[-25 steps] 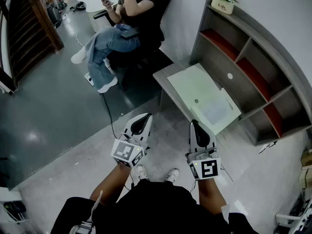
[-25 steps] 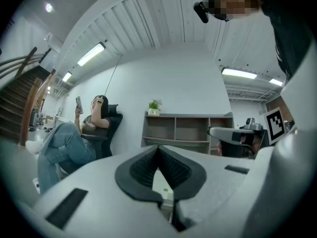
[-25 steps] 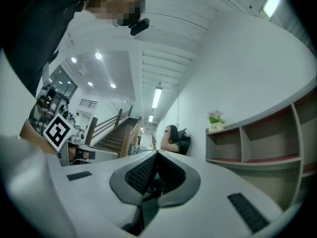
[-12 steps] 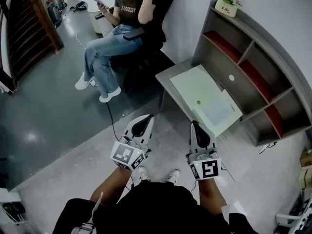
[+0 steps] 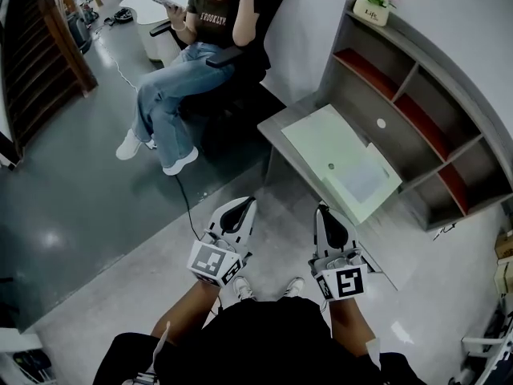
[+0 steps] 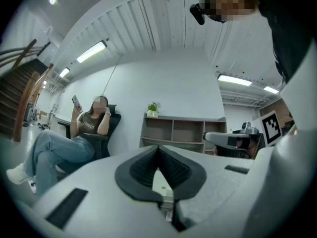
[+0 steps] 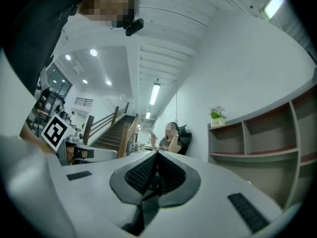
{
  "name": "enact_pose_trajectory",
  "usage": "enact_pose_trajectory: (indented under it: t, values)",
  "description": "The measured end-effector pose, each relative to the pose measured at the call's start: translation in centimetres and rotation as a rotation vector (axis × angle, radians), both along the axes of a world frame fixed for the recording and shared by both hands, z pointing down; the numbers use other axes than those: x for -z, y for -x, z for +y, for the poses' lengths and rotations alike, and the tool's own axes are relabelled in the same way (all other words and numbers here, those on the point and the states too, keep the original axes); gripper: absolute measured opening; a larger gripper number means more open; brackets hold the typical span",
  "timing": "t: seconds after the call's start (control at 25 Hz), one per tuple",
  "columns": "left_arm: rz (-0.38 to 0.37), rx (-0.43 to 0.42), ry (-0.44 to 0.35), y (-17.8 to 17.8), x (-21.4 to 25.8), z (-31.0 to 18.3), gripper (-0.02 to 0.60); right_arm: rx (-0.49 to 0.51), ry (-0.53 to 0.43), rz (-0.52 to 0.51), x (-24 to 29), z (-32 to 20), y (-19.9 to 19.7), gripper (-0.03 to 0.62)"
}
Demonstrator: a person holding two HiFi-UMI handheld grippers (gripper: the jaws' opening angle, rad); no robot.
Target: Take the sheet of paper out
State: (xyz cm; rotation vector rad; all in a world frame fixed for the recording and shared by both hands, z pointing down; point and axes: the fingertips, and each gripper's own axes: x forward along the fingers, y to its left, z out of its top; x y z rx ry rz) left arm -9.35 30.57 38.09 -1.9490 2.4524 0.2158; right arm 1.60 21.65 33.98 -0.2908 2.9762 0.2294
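I hold the left gripper (image 5: 237,207) and right gripper (image 5: 324,210) low at center frame, both jaws pressed together on nothing. The paper (image 5: 362,180) lies on the desk (image 5: 276,126), right of center.

Person, seen from above: black clothing (image 5: 264,339), white shoes (image 5: 295,285). Held tools: left gripper (image 5: 240,202) and right gripper (image 5: 323,208), both with white moulded shells and black ribbed pads (image 6: 141,166). Each carries a white cube (image 5: 213,261) printed with black square markers.
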Motion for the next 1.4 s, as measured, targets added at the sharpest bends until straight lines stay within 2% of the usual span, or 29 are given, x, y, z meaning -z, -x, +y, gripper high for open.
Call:
enact_pose_trajectory:
  t: [0.2, 0.44, 1.08, 1.4]
  values:
    - [-0.025, -0.037, 0.003, 0.6, 0.2, -0.4, 0.006, -0.044, 0.017, -0.01, -0.3, -0.3, 0.0, 0.021]
    - [-0.021, -0.062, 0.019, 1.1, -0.7, -2.6, 0.007, -0.067, 0.014, 0.003, -0.9, -2.1, 0.4, 0.021]
    - [-0.049, -0.056, 0.068, 2.9, -0.4, -12.9, 0.007, -0.032, 0.045, -0.011, -1.7, -12.3, 2.6, 0.021]
    - [-0.054, -0.037, 0.094, 2.8, -1.1, -18.0, 0.007, -0.024, 0.063, -0.021, -2.5, -18.0, 2.2, 0.021]
